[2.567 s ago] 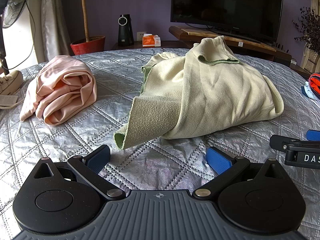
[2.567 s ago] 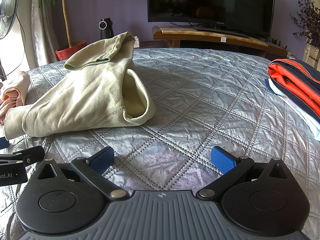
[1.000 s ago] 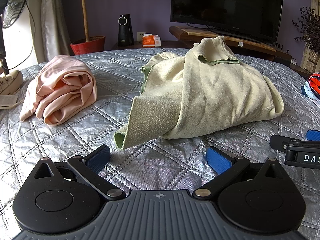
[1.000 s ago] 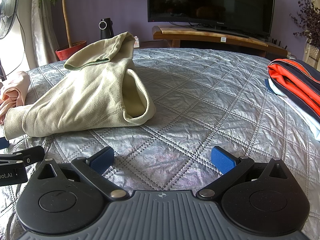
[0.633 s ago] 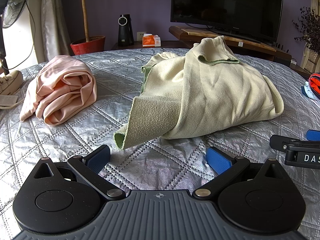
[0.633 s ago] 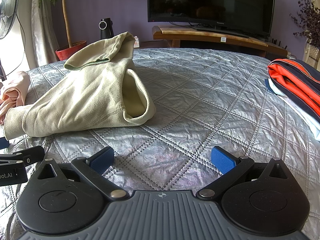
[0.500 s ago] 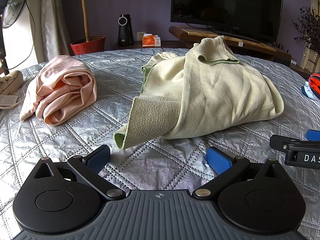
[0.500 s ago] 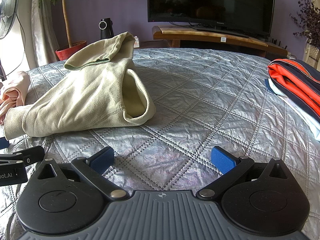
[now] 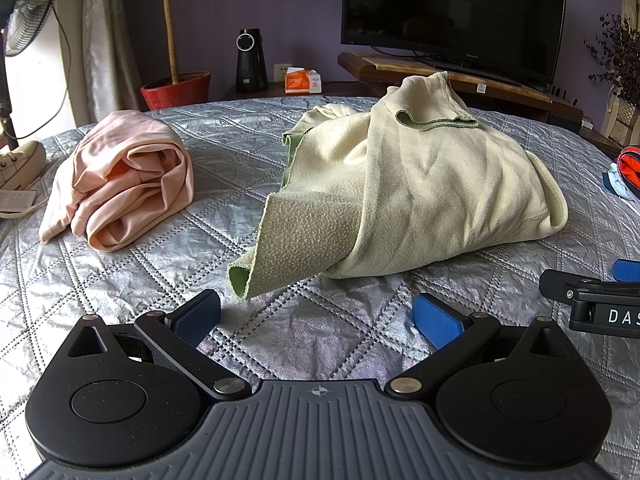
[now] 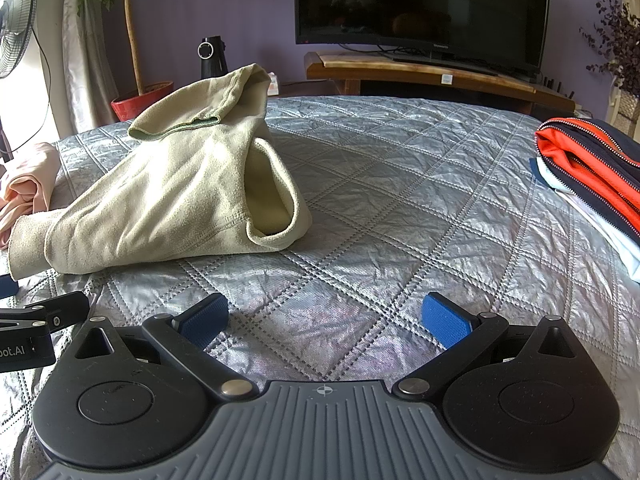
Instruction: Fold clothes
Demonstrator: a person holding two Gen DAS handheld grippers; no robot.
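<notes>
Poised before the first grasp, left gripper (image 9: 316, 314) and right gripper (image 10: 325, 323) both spread wide and empty, crumpled cream fleece (image 9: 420, 188) just ahead, awaiting spreading flat.

Standing fan (image 9: 24, 8) cut off by left edge; sneaker (image 9: 20, 164) likewise, toe only. Folded orange-navy jacket (image 10: 596, 168) runs off right edge. Pale green fleece (image 10: 172, 196) hides most of pink garment (image 10: 24, 188). Television (image 9: 452, 16) top cropped
</notes>
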